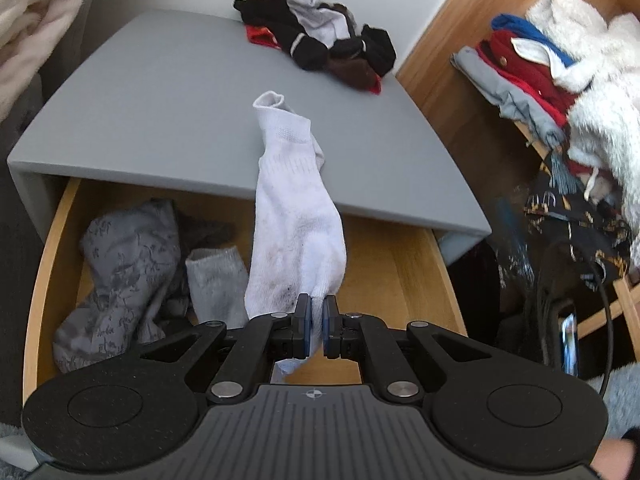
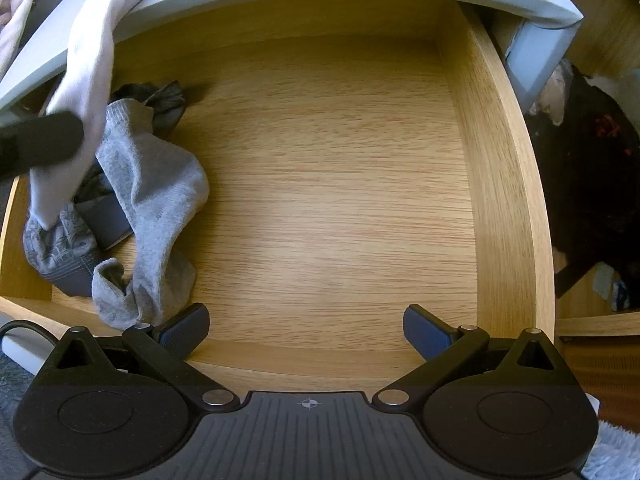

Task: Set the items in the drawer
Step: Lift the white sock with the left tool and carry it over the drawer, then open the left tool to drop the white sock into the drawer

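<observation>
Left gripper [image 1: 319, 322] clamped on white sock [image 1: 296, 216] at toe end; sock drapes from grey cabinet top [image 1: 160, 112] down over open drawer [image 2: 504, 200]. Right gripper [image 2: 306, 330] spread wide, empty, over bare drawer floor. Grey sock [image 2: 160, 200] and patterned cloth [image 1: 120, 264] already inside, at 9 o'clock. Sock pile [image 1: 320, 40] waits at 12 o'clock on top. Risk: cuff stays snagged on cabinet edge, so release leaves sock hanging half out; could jam drawer on closing.
</observation>
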A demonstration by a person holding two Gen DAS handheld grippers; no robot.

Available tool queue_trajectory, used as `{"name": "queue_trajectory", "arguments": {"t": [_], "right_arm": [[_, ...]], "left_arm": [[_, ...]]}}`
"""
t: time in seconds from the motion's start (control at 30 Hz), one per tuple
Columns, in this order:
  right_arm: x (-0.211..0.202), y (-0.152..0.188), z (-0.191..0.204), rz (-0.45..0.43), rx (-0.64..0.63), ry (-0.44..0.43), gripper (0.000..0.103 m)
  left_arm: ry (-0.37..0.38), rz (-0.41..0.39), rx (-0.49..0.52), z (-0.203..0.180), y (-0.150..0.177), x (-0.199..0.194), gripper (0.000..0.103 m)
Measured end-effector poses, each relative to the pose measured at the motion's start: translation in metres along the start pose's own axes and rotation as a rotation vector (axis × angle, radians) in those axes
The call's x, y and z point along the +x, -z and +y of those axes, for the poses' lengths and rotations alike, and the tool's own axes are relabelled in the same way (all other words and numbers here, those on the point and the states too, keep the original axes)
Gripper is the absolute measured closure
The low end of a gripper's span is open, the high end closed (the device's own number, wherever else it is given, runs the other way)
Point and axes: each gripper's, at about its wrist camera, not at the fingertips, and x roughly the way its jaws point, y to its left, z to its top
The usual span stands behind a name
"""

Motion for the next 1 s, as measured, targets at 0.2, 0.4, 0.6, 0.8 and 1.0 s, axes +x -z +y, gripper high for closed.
{"name": "queue_trajectory", "arguments": {"t": [0.2, 0.4, 0.6, 0.8, 1.0], "right_arm": [[0.001, -0.001, 0.0, 0.006, 0.001, 0.001, 0.001], [0.001, -0.002, 0.0, 0.012, 0.002, 0.001, 0.001], [0.003, -0.001, 0.001, 0.008, 0.001, 0.001, 0.001], [0.005, -0.002, 0.002, 0.019, 0.001, 0.008, 0.001], [0.005, -0.004, 0.004, 0.023, 0.002, 0.013, 0.001]], "left_arm": [[0.005, 0.024, 0.0, 0.002, 0.009, 0.005, 0.096], [0.018, 0.053, 0.002, -0.001, 0.016, 0.012, 0.096], [0.035, 0.098, 0.004, -0.001, 0.027, 0.02, 0.096], [0.04, 0.119, 0.013, -0.001, 0.033, 0.023, 0.096], [0.026, 0.148, 0.019, -0.001, 0.036, 0.028, 0.096]]}}
